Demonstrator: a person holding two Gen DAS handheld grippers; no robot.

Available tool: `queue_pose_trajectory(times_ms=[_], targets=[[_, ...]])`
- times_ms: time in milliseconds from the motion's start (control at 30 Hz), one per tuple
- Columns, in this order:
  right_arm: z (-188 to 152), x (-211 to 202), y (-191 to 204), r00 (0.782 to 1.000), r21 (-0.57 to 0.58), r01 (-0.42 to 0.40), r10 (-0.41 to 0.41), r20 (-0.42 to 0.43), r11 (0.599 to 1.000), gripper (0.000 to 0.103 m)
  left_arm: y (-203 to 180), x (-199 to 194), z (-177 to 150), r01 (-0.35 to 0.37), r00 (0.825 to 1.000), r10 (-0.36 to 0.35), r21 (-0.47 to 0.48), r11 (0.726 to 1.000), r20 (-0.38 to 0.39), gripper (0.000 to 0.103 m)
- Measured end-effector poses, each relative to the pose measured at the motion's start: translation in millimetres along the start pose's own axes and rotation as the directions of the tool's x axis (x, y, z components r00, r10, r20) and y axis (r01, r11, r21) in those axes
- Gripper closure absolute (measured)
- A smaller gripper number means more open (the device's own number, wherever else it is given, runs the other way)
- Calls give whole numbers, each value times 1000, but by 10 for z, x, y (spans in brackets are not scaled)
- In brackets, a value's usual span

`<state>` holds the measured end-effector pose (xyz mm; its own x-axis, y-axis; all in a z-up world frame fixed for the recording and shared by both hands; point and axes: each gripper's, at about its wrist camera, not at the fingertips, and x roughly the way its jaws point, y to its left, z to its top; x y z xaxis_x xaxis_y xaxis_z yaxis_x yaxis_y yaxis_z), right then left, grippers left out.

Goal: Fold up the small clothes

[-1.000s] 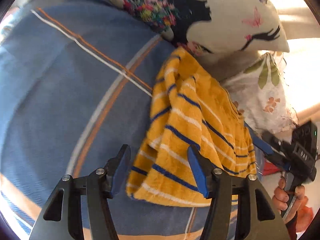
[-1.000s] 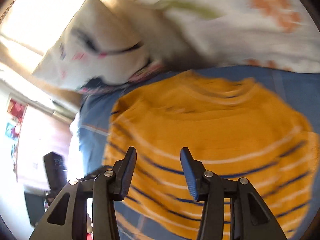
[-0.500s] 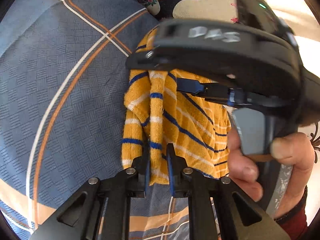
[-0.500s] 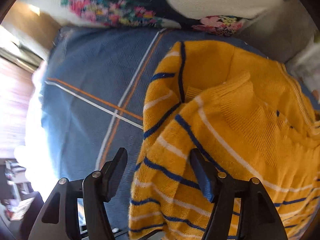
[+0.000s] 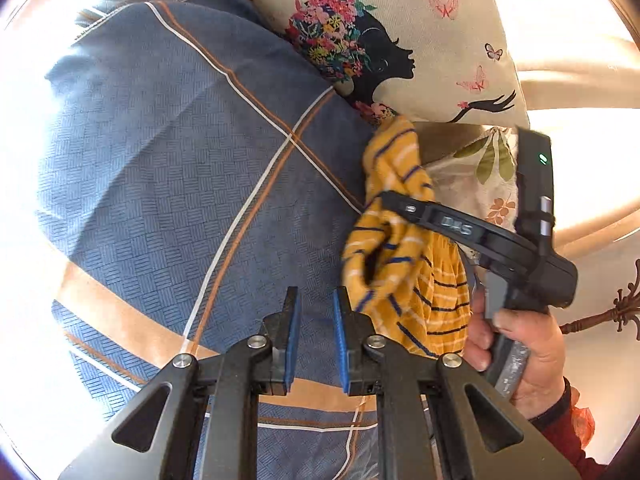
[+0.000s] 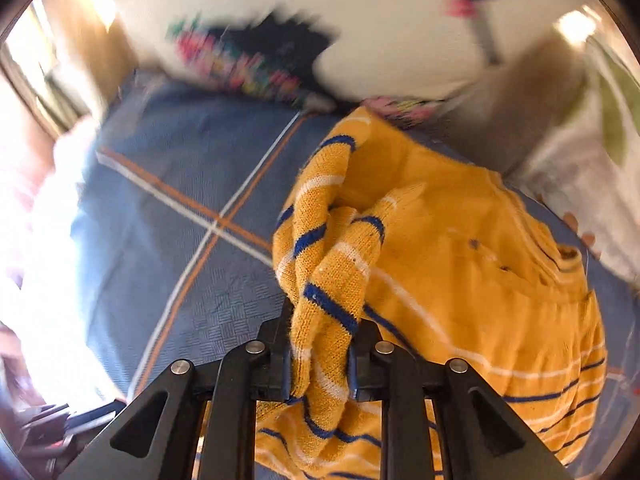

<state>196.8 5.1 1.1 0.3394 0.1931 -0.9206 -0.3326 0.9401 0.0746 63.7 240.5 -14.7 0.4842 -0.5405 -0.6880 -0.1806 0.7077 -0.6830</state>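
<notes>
A small yellow knit sweater (image 6: pixel 460 264) with blue and white stripes lies bunched on a blue patterned bedsheet (image 6: pixel 192 272). My right gripper (image 6: pixel 318 352) is shut on a bunched striped fold of the sweater, which rises between its fingers. In the left wrist view the sweater (image 5: pixel 404 264) hangs gathered at the right, under the right gripper's black body (image 5: pixel 480 236). My left gripper (image 5: pixel 314 316) stands just left of the sweater with a narrow gap between its blue pads and nothing in it.
A cream pillow (image 5: pixel 404 36) printed with a woman's silhouette and flowers leans at the head of the bed. A white floral pillow (image 5: pixel 480 176) lies to its right. The bedsheet (image 5: pixel 168 168) stretches left with orange and white lines.
My left gripper let go of the sweater's striped edge and drew back to the left. My right gripper closed on a fold of the sweater and gathered it up.
</notes>
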Motion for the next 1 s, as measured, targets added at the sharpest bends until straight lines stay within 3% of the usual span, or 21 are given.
queue_pose_trajectory(times_ms=[100,200,400,533,667,700,767,833,933,1000], targets=[[-135,-406,-640,994,127,-82,71,88,989,83,-60,-118,-58,-38,999,38,8,999,23,88],[-377,-661,-1320,986,236,-117,84,144,965,83,-209,-115,-134,-65,997,65,11,998,30,88],[-908,-663,-2588,979,452,-182,117,168,873,83,-621,236,-279,-103,995,103,46,994,10,84],[-1208,-493,-3101,971,512,-227,156,179,829,83,-973,500,-459,-121,992,124,98,988,-25,83],[-1346,-409,-3288,946,523,-320,240,215,790,75,-1332,736,-608,-132,988,142,158,978,-52,82],[-1359,-455,-3333,945,524,-324,244,218,788,69,-1405,779,-634,-133,988,144,170,976,-57,82],[-1370,-622,-3412,947,529,-314,225,228,788,67,-1540,862,-660,-140,987,153,190,972,-56,78],[-1366,-855,-3425,951,504,-289,182,252,814,66,-1634,926,-695,-143,986,156,201,969,-50,75],[-1218,-1218,-3263,908,395,-382,259,328,836,66,-1718,1023,-745,-151,984,166,200,968,-60,75],[-1088,-1265,-3030,890,325,-419,312,333,848,66,-1735,1059,-782,-160,982,177,200,967,-67,75]])
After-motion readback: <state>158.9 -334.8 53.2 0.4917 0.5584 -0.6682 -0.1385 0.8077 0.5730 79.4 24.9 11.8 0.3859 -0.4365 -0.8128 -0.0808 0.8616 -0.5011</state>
